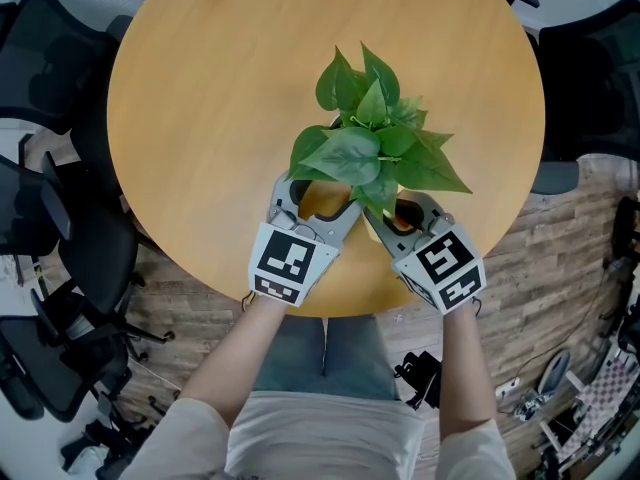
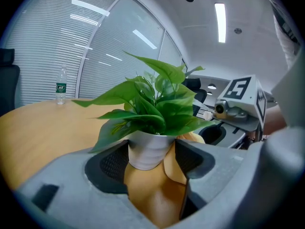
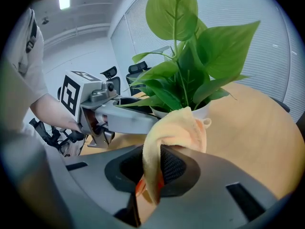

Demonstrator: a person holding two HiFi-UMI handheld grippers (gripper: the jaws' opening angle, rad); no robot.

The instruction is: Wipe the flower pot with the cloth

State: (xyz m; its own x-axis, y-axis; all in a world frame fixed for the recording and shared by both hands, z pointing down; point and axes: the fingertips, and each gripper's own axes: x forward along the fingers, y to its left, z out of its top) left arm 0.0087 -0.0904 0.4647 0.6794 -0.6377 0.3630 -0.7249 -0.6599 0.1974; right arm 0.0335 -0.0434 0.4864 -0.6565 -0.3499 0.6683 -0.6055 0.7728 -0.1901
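Observation:
A leafy green plant [image 1: 370, 138] stands in a white flower pot [image 2: 147, 151] on the round wooden table [image 1: 200, 118], near its front edge. My left gripper [image 1: 322, 196] reaches in from the left. In the left gripper view its two pads sit against the pot's sides, so it [image 2: 151, 149] is shut on the pot. My right gripper [image 1: 402, 213] comes in from the right, shut on a folded yellow cloth [image 3: 176, 132]. The cloth's bunched top lies against the pot's rim [image 3: 212, 108]. Leaves hide most of the pot in the head view.
A water bottle [image 2: 60, 86] stands at the table's far edge. Dark office chairs [image 1: 50, 218] ring the table on the left and right. The table's front edge [image 1: 340, 303] is just under both grippers, close to the person's body.

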